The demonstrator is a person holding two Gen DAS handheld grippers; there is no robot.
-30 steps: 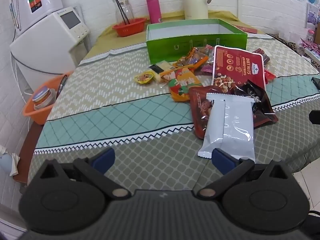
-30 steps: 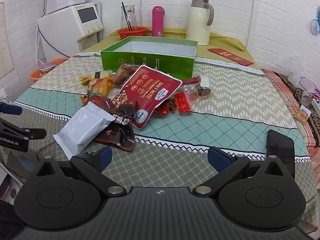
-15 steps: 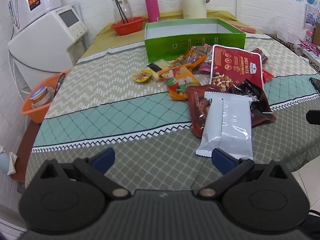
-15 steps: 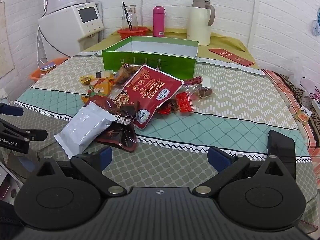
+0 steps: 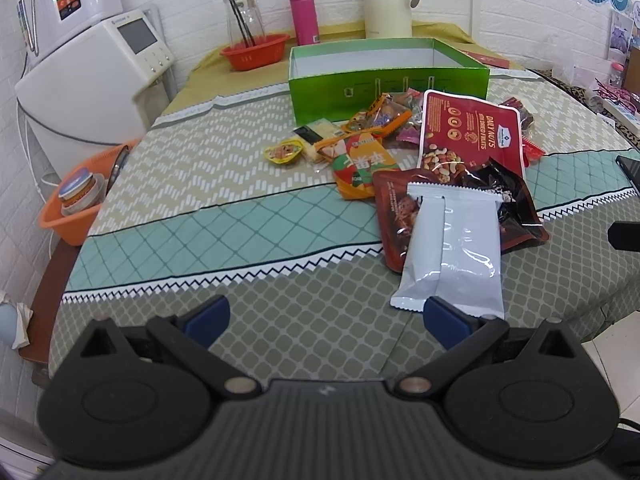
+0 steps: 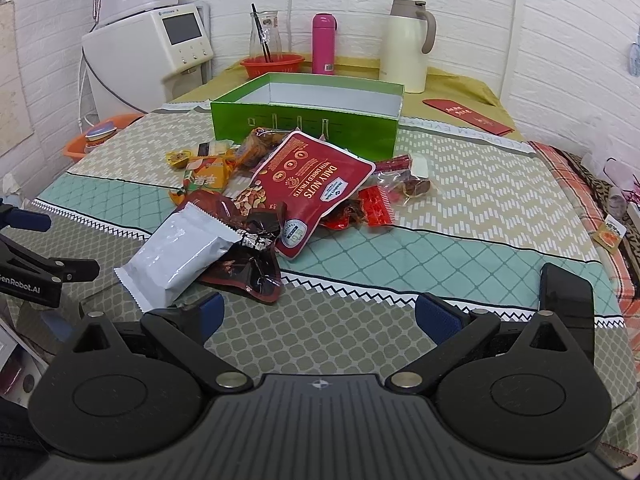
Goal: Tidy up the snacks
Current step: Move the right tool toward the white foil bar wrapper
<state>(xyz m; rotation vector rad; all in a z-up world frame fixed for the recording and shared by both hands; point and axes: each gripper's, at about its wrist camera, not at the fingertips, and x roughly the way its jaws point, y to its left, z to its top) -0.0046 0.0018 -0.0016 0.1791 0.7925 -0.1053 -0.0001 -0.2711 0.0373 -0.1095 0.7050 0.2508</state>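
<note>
A heap of snack packs lies on the patterned tablecloth in front of an open green box [image 5: 388,78] [image 6: 306,130]. Nearest is a silver pouch [image 5: 454,254] [image 6: 182,254] resting on dark red packets [image 5: 394,210] [image 6: 250,270]. Behind it lie a red nuts bag [image 5: 470,136] [image 6: 310,184] and an orange pack [image 5: 362,164] [image 6: 204,176]. My left gripper [image 5: 326,318] is open over the near table edge, its right fingertip just short of the silver pouch. My right gripper [image 6: 318,316] is open too, empty, right of that pouch. The left gripper [image 6: 28,256] also shows at the right wrist view's left edge.
A black phone [image 6: 566,304] lies by my right gripper's right finger. At the back stand a red basket [image 5: 254,52], a pink bottle [image 5: 304,14] and a cream jug [image 5: 388,0]. A white appliance [image 5: 96,88] and an orange basket [image 5: 78,204] sit off the table's left side.
Both views have shifted slightly; the snack pile and box sit a little differently in frame. Nothing was grasped and both grippers stayed open.
</note>
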